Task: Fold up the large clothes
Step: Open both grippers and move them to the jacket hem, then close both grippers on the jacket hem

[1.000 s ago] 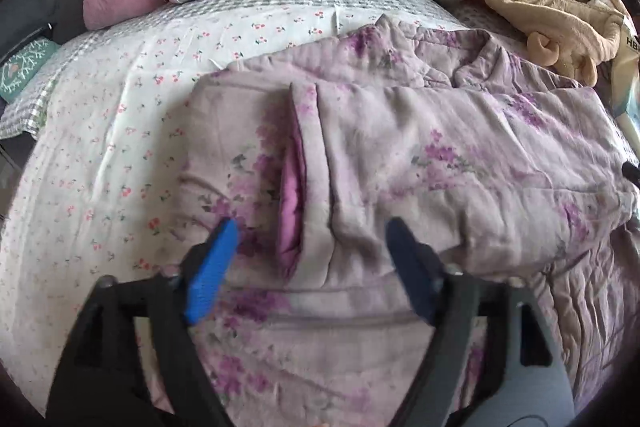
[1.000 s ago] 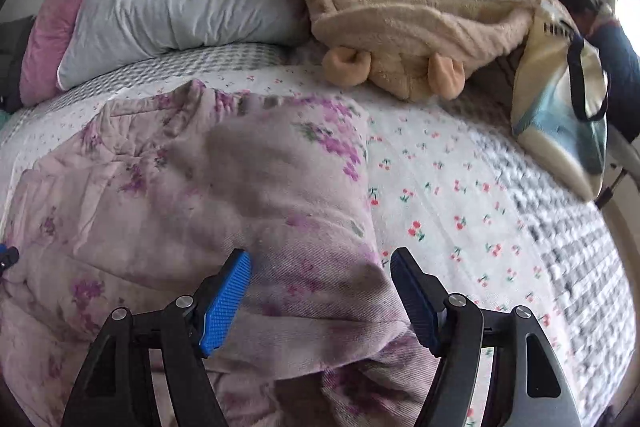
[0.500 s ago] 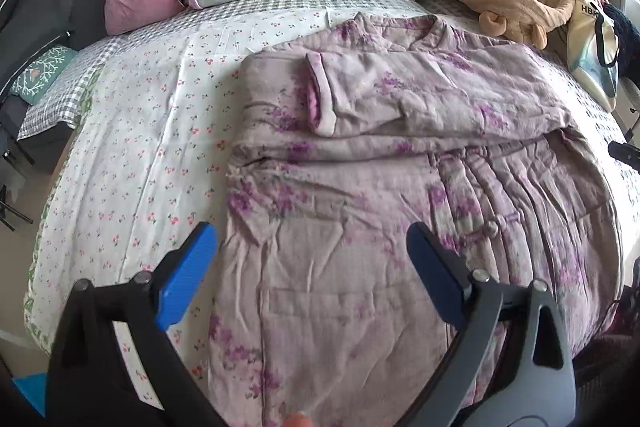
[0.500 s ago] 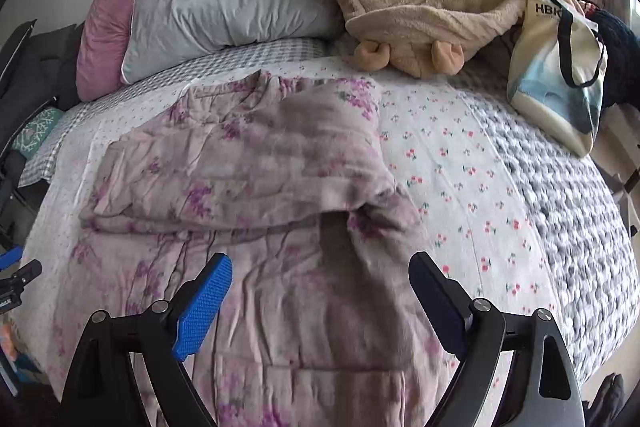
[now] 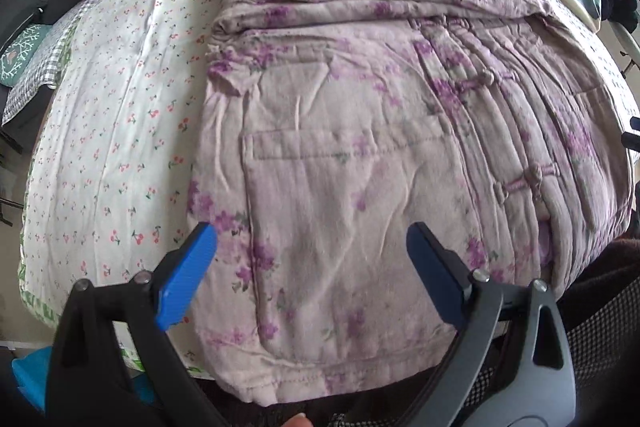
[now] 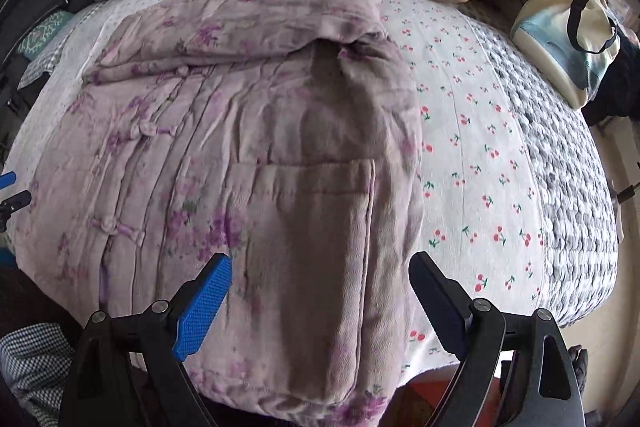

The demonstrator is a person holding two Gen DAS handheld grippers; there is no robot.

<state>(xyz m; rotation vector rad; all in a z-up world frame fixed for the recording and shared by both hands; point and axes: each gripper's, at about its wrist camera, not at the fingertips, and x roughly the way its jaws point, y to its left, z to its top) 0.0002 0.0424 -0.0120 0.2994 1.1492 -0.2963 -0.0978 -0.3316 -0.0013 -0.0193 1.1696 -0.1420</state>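
Evidently the quilted jacket [image 5: 360,155] on the bed [image 5: 100,147] is soft, bulky (padded): both grippers, fingers wide and empty, should pinch the hem corners.

Left gripper [image 5: 312,277]: black plastic arms, silver screws, one bright-blue ribbed pad [image 5: 185,277] and one dark-navy; right gripper [image 6: 320,301] looks identical.

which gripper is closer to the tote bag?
Right. The right gripper hovers over the jacket's side toward the tote bag; the left gripper is over the far side.
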